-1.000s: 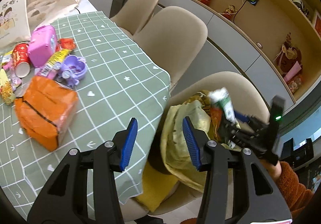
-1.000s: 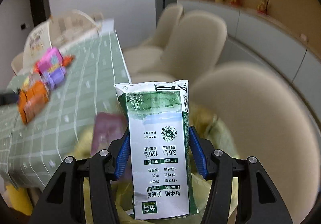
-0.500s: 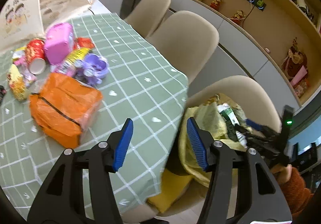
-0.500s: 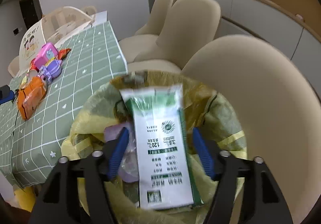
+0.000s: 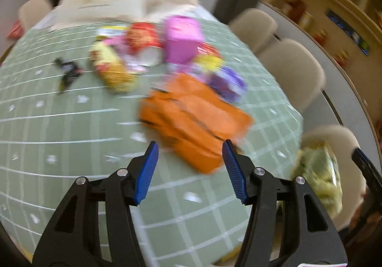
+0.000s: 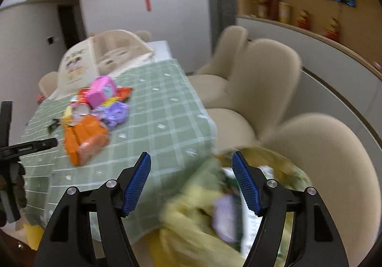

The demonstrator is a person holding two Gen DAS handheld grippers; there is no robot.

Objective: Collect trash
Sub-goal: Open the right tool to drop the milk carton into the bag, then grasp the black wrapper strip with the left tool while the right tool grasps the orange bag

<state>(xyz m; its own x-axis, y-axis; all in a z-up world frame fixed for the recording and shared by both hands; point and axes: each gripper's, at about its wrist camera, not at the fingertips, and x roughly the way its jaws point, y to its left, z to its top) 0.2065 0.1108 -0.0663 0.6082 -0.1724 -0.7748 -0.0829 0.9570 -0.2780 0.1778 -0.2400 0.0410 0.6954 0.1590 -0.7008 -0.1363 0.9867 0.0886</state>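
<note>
Left wrist view: my left gripper (image 5: 189, 169) hangs with its 2 blue-padded jaws apart and nothing between them, above the green checked tablecloth (image 5: 71, 147). Just ahead lies the crumpled orange plastic packet (image 5: 193, 118), nearest of the litter; behind it sit a purple plastic toy (image 5: 226, 83), a pink plastic box (image 5: 182, 40), a red paper cup (image 5: 143, 40) and a yellow snack wrapper (image 5: 112, 71), all blurred. The yellow plastic trash bag (image 5: 317, 176) rests on a beige chair (image 5: 334, 140) at right.

Right wrist view: my right gripper (image 6: 191, 182) is opening, empty, over the bag (image 6: 191, 219), which holds a white-and-green milk carton (image 6: 250, 214), partly hidden, and a pale purple scrap (image 6: 223, 216).

I judge 1 drop is done and the next pickup is beginning. The left jaws should settle astride the orange packet, likely soft and crushable, then close and carry it to the bag.
</note>
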